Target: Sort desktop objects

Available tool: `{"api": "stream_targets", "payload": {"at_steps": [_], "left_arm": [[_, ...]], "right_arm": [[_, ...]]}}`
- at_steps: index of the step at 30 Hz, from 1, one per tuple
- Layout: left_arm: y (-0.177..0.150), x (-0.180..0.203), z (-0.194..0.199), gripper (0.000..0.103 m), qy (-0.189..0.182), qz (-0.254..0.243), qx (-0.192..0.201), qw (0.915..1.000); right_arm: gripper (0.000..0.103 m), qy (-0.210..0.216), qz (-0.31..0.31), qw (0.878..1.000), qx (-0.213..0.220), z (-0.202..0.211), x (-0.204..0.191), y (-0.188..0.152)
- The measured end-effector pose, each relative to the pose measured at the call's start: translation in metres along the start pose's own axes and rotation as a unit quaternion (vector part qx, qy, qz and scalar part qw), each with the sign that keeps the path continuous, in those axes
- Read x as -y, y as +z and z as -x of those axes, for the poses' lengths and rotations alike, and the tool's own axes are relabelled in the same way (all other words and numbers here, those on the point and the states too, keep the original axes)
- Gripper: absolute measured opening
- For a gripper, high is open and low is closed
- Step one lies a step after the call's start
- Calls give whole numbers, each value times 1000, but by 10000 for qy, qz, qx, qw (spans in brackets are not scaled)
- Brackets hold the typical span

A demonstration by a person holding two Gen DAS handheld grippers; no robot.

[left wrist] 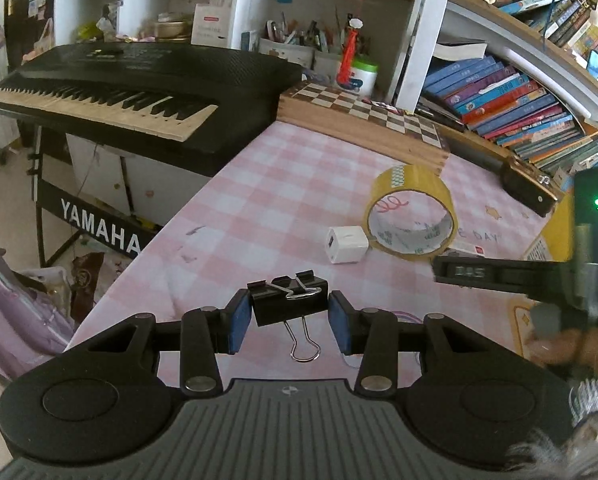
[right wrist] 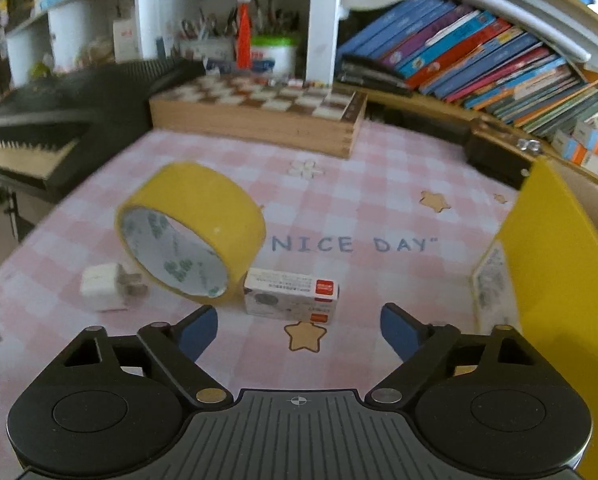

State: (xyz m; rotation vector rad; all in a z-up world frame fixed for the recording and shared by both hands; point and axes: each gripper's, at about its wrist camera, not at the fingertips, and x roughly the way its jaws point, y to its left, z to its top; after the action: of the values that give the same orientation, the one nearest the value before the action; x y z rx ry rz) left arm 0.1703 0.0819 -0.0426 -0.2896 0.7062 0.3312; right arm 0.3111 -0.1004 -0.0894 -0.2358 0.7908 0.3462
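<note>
A black binder clip [left wrist: 289, 304] hangs clamped between jaws above the tabletop [right wrist: 379, 200]; yellow tape roll [right wrist: 191, 232] stands on edge between white charger [right wrist: 105, 286] and small box [right wrist: 291, 296].

Items on the pink checked tablecloth [right wrist: 379, 184], by count: one black metal binder clip [left wrist: 289, 304] with two silver wire handles; one roll of yellow adhesive tape [right wrist: 191, 232], standing on edge; one white cube-shaped plug adapter [right wrist: 105, 286]; one small white cardboard box [right wrist: 291, 296] with red labels; one wooden chessboard case [right wrist: 259, 116]; one yellow box [right wrist: 559, 280] at right. Beside the table: one black electronic keyboard [left wrist: 139, 92]. Books on the shelf [right wrist: 479, 56]: too many to count.
</note>
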Motion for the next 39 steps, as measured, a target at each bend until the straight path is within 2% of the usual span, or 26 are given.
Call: {"api": "stream_targets", "payload": {"at_steps": [2,8,9,12,21,34,39], "left_arm": [[1,-1,1,39,16,-27,-16,10000],[3,-6,1,39,39,-31,-34,10000],[3,-6,2,39,37,-40,-35,10000],[3,-7,1,39,-4,-63,-34,10000],[10,-5,4,39,-241,-151,78,9996],[16,-8,40,39,-781,-253,456,9956],[18,-12,61,39,-1139,-242,521,9918]], "right_arm": [[84,-37,65,10000,-61,-10,-1,0],[84,49,-30,9999,161,-17,1,0],[81,61,-65,9998,177,-17,1,0],[54,71,-116,9997,206,-14,1,1],[55,32,-418,9988,267,4,12,-3],[55,313,-500,9960,664,82,19,-8],[55,508,-492,9947,744,117,21,-14]]}}
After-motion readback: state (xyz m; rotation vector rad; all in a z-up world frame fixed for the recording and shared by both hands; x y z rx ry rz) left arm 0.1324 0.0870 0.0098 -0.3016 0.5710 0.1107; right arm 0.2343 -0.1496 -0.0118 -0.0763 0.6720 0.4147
